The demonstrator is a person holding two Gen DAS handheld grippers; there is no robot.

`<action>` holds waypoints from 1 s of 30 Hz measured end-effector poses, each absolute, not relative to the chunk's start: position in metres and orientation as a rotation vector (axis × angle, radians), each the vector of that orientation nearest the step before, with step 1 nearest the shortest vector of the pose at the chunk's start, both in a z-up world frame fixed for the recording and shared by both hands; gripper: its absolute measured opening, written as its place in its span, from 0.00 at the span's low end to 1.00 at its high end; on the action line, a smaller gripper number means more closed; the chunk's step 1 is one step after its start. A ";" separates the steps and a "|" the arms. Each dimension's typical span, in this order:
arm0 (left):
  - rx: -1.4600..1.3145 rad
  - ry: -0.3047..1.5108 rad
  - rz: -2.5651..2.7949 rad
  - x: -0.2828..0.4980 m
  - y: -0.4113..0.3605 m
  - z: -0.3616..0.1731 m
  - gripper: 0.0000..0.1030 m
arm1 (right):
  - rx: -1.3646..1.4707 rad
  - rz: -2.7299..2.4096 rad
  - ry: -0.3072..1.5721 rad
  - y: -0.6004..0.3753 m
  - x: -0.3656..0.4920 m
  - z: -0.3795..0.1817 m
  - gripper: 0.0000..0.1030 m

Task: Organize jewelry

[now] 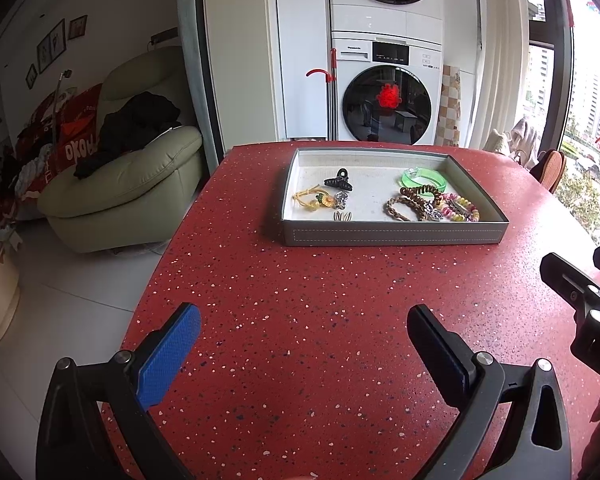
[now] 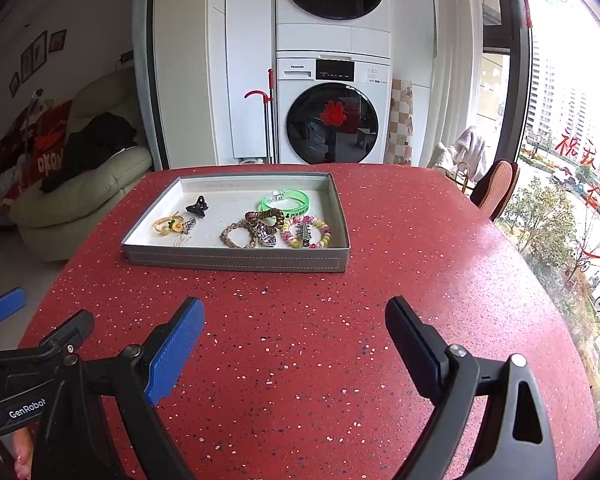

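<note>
tray (image 1: pixel 396 236): grey, far centre of red counter (image 1: pixel 320 320), holding black claw clip (image 1: pixel 339 181), green bangle (image 1: pixel 424 179), brown braided bracelet (image 1: pixel 400 208), pink-yellow bead bracelet (image 1: pixel 462 208) | left hand-held gripper (image 1: pixel 304 344): near edge, level, pointing at tray, fingers wide, holding nothing | right hand-held gripper (image 2: pixel 294 340): beside it to the right, same pose, wide, holding nothing

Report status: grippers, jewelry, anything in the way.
Left gripper and right gripper open, empty, over red table. Jewelry all in grey tray. Path to tray clear.
</note>
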State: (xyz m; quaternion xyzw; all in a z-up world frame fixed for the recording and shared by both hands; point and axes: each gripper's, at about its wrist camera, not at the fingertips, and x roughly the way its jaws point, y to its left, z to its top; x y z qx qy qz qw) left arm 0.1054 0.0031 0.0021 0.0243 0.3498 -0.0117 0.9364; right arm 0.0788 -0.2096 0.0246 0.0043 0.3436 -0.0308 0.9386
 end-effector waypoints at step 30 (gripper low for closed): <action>0.046 0.713 -0.022 0.105 0.001 0.003 1.00 | 0.008 -0.060 0.700 -0.207 0.080 0.024 0.91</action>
